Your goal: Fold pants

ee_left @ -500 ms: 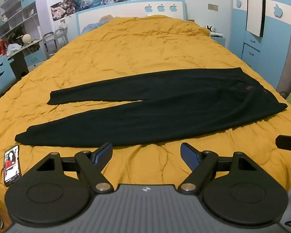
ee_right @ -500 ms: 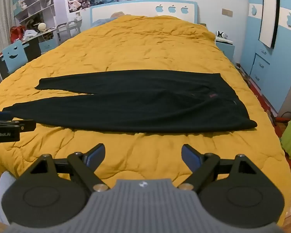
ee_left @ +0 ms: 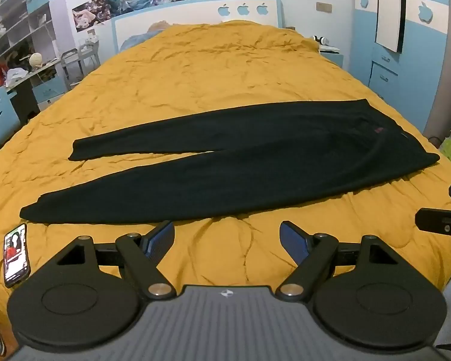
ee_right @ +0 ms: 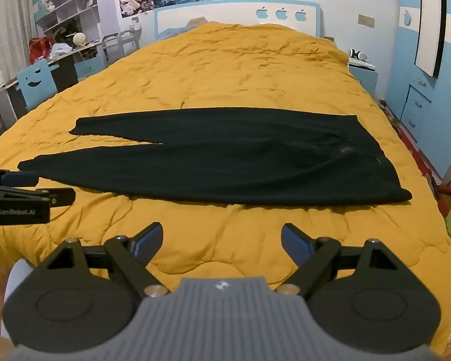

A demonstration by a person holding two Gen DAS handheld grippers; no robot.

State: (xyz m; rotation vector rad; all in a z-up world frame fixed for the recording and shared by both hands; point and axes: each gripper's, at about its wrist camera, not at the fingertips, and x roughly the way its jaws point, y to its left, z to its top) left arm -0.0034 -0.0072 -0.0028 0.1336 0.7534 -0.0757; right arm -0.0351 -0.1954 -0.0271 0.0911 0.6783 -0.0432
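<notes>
Hovering unchanged over the yellow quilted bedspread [ee_left: 225, 90], both wide-open, empty grippers [ee_left: 227, 237] [ee_right: 221, 239] leave the flat black pants [ee_left: 240, 165] unfolded.

Both grippers are tipped downward with jaws spread wide and nothing between them. The left gripper [ee_left: 227, 239] fills the bottom of its own view, and the right gripper [ee_right: 221, 242] does the same, with each poking into the other's frame edge.
</notes>
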